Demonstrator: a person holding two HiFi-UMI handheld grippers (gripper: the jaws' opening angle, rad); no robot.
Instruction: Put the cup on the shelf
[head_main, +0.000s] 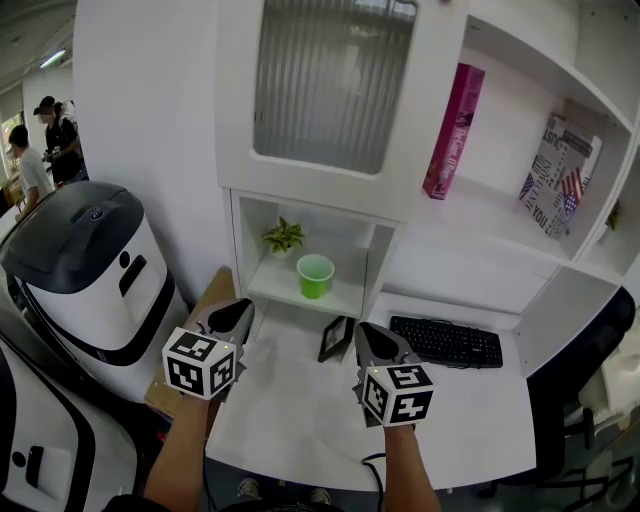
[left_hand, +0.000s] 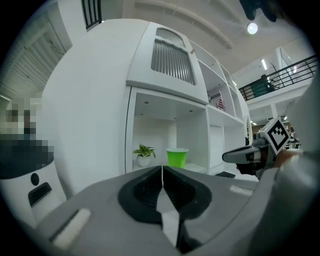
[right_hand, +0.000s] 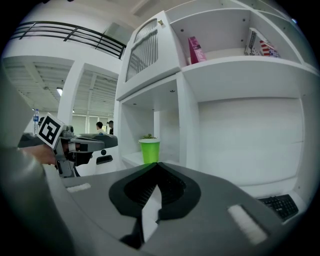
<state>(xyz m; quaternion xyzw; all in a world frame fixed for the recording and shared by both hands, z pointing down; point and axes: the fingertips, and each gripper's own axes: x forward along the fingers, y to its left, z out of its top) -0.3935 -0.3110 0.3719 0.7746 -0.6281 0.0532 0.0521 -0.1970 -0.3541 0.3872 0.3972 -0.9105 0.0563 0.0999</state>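
A green cup (head_main: 315, 276) stands upright on the low white shelf (head_main: 340, 297), right of a small potted plant (head_main: 283, 238). The cup also shows in the left gripper view (left_hand: 176, 157) and the right gripper view (right_hand: 149, 150). My left gripper (head_main: 240, 313) is held over the desk, in front of and below the shelf, shut with nothing in it. My right gripper (head_main: 372, 340) is beside it at the right, also shut and empty. Both are well apart from the cup.
A small picture frame (head_main: 335, 339) and a black keyboard (head_main: 446, 342) lie on the white desk (head_main: 300, 420). A pink book (head_main: 453, 130) and a printed box (head_main: 560, 172) stand on upper shelves. A white and black machine (head_main: 85, 280) stands at the left. People stand far off at the left.
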